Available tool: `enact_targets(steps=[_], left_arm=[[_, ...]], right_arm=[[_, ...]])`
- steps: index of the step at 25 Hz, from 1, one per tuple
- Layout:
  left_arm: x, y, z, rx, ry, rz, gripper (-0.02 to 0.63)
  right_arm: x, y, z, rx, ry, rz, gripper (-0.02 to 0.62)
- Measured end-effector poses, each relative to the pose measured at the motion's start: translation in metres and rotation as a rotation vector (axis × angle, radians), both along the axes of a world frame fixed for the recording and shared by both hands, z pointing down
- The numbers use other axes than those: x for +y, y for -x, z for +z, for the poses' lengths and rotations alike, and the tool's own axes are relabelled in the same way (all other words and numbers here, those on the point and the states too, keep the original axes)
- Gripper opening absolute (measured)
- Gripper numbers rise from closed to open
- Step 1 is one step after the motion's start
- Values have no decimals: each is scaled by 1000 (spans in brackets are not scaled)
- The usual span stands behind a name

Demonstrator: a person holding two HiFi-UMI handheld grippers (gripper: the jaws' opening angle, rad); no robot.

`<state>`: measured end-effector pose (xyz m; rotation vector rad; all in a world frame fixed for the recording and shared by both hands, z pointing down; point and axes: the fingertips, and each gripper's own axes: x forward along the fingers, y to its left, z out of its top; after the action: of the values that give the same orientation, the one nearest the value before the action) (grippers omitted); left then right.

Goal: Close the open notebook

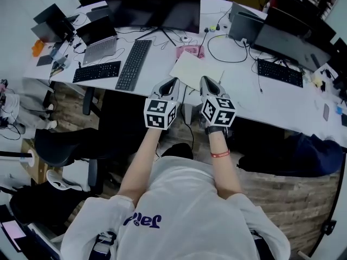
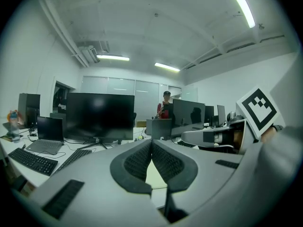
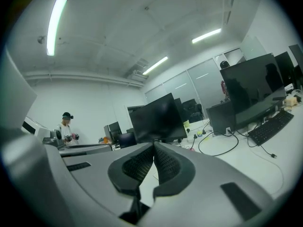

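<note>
The notebook (image 1: 196,69) lies on the white desk (image 1: 255,99), showing a pale blank page, just beyond both grippers. My left gripper (image 1: 174,81) hovers at the notebook's near left edge with its jaws shut and nothing between them. My right gripper (image 1: 205,80) hovers at the near right edge, also shut and empty. In the left gripper view the black pads (image 2: 138,162) meet at their tips, and a strip of the pale page (image 2: 155,176) shows below them. The right gripper view shows its pads (image 3: 168,163) touching in the same way.
A pink object (image 1: 190,51) sits just behind the notebook. Two black keyboards (image 1: 134,64) and a laptop (image 1: 100,41) lie to the left. Another keyboard (image 1: 280,72) and a looped cable (image 1: 227,50) lie to the right. Monitors (image 1: 157,7) line the back. A person (image 2: 164,105) stands far off.
</note>
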<state>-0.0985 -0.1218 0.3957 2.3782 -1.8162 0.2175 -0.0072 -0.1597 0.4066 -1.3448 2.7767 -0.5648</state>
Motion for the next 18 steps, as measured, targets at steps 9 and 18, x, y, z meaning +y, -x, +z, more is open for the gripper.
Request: enact_targets(steps=[9, 18], left_arm=[[-25, -1, 24, -39, 71, 2, 20], [-80, 25, 64, -5, 157, 32, 23]], right_arm=[[-25, 1, 20, -18, 46, -15, 8], [-65, 11, 49, 0, 105, 28, 8]])
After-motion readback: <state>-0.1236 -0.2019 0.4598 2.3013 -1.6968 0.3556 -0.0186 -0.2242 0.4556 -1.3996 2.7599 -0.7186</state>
